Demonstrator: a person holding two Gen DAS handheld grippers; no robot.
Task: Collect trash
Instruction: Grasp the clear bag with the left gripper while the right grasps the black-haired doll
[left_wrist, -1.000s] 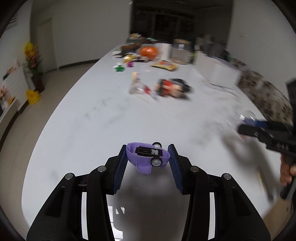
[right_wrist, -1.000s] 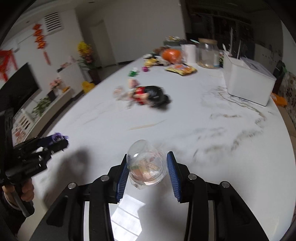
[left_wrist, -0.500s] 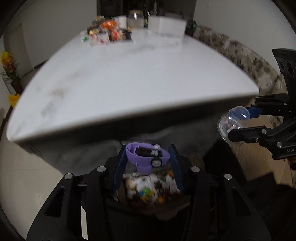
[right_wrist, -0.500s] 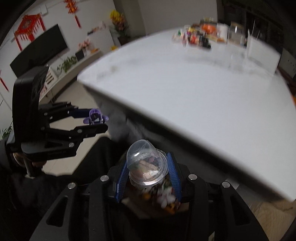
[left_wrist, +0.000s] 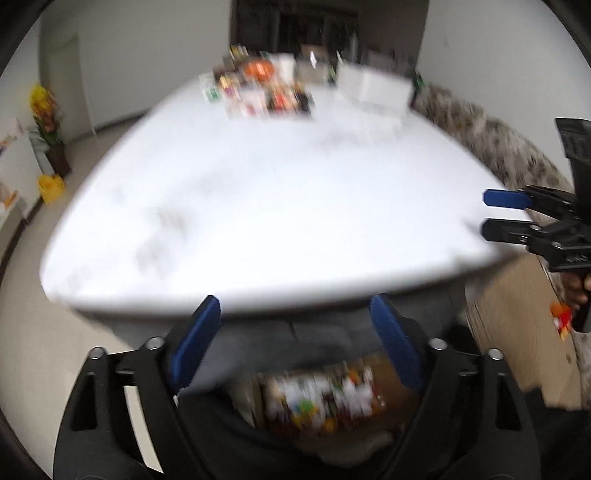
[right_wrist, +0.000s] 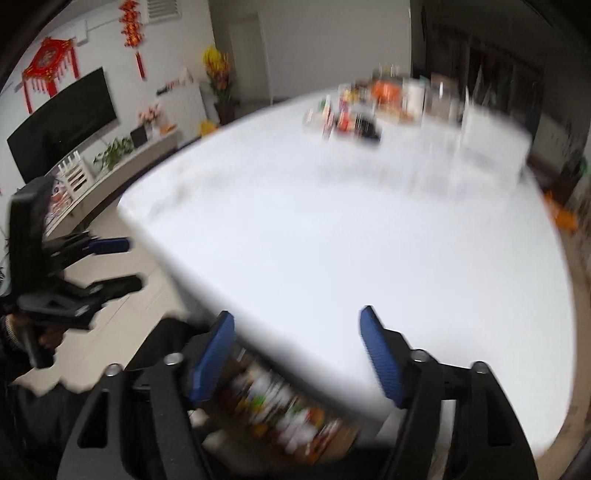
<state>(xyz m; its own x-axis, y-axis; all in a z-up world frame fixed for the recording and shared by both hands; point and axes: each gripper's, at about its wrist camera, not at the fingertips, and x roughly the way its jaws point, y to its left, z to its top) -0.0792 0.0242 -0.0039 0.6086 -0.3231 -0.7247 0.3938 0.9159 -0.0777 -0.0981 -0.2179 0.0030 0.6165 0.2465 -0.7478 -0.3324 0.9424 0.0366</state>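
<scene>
The left hand-held gripper (left_wrist: 295, 317) and right hand-held gripper (right_wrist: 297, 328) both gape wide, holding nothing, at the white bench (left_wrist: 258, 206) edge. Blurred, colourful trash (left_wrist: 325, 398) sits in a container just below them.

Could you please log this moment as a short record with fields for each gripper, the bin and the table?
left gripper: jaws open, nothing between them, above the bin
right gripper: jaws open, nothing between them
trash bin: below the table edge, holds colourful blurred trash
table: white; clutter at the far end
image quality: motion blur
</scene>
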